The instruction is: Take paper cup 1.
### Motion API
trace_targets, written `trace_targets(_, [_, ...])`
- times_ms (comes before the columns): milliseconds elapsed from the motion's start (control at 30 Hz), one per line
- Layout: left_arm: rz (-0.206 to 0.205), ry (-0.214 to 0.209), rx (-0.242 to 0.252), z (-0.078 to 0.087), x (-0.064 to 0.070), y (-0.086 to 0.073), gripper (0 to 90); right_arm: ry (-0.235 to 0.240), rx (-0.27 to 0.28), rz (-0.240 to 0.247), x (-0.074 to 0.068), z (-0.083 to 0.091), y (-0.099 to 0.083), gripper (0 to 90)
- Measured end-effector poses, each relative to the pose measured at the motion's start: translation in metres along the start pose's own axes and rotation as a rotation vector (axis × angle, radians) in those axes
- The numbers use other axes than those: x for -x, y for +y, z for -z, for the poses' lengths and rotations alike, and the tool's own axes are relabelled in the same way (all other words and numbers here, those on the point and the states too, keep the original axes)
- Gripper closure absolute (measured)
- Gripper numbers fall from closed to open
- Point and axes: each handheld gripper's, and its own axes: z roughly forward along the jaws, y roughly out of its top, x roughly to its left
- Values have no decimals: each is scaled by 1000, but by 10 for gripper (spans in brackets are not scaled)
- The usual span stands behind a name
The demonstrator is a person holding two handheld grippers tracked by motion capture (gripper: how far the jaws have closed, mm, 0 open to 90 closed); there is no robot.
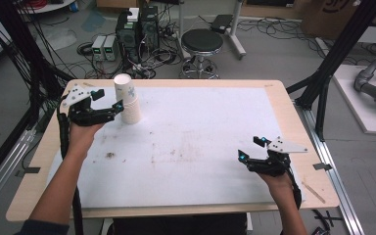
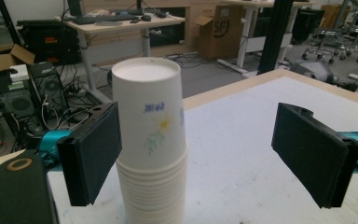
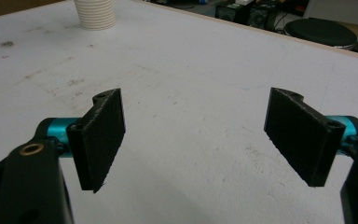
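Note:
A stack of upside-down white paper cups (image 1: pixel 129 100) stands on the white mat at the far left; the top cup has a small flower print (image 2: pixel 151 140). My left gripper (image 1: pixel 110 100) is level with the stack and open (image 2: pixel 196 140). The stack stands inside the gap, close against the left-hand jaw and well apart from the other one. Whether that jaw touches it I cannot tell. My right gripper (image 1: pixel 250 148) hovers low over the mat near the front right, open with nothing between its jaws (image 3: pixel 196 116). From there the cup stack (image 3: pixel 94 14) shows far off.
A white mat (image 1: pixel 200 127) with faint dirt marks covers most of the wooden table (image 1: pixel 279 88). Beyond the far edge stand a black stool (image 1: pixel 202 41) and computer cases with cables (image 1: pixel 137 29). A black frame post (image 1: pixel 323 83) rises at the right.

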Motion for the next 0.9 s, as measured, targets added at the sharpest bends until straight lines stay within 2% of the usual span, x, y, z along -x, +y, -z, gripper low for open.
trace_targets(33, [0,0,0,0,0,0,159,1,0,0,0,0,0,210])
trace_targets(100, [-3,9,-17,-11,-4,8,159,5,2,-4,0,0,0,210])
trace_targets(233, [-3,22,-46,-24,-10,15,159,7,0,-2,1,0,-1,210])
trace_targets(433, [19,36,-72,-41,-17,18,159,11,1,-10,1,0,-1,210])
trace_targets(567, [9,42,-105,-53,-20,23,159,15,2,-15,1,0,0,209])
trace_targets(700, [17,49,-118,-66,-21,27,159,19,2,-10,1,-1,0,210])
trace_targets(900, [28,68,-150,-82,-23,25,168,22,2,-9,2,-1,-1,210])
